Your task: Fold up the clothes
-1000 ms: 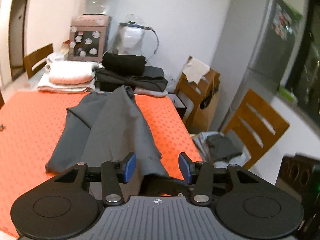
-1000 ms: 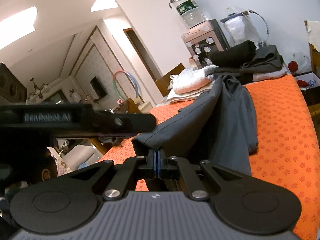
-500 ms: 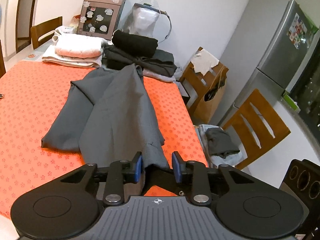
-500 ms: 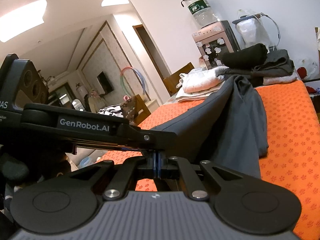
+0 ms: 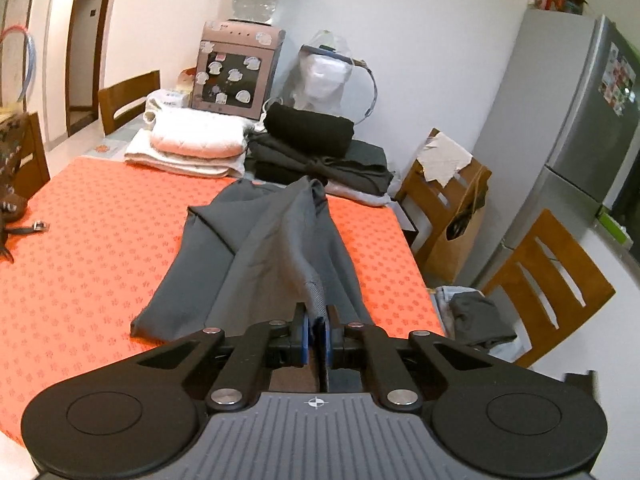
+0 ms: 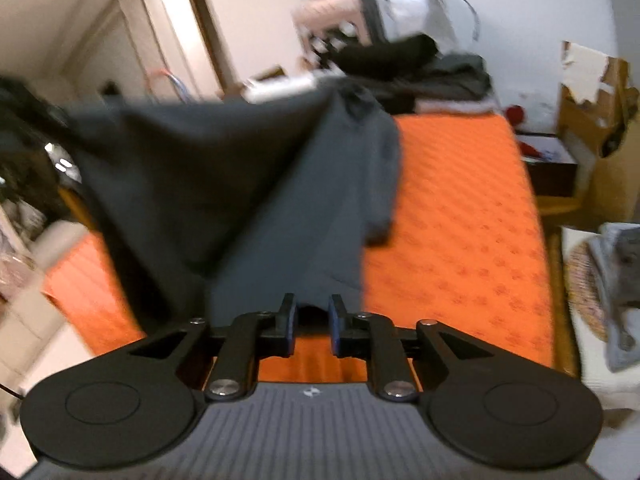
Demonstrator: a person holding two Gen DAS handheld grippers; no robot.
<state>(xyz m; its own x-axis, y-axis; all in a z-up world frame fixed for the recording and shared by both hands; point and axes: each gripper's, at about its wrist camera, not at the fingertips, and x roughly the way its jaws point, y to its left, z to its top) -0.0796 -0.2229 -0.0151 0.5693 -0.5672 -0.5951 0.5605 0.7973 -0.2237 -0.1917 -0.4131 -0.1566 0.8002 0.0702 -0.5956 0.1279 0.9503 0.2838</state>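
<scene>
The left gripper had its jaws pinched tight on an edge of the grey garment. The right gripper stood with jaws a little apart, holding nothing, the garment's hem just beyond its tips. The garment lay lengthwise on the orange tablecloth, its far end toward the stacked folded clothes.
</scene>
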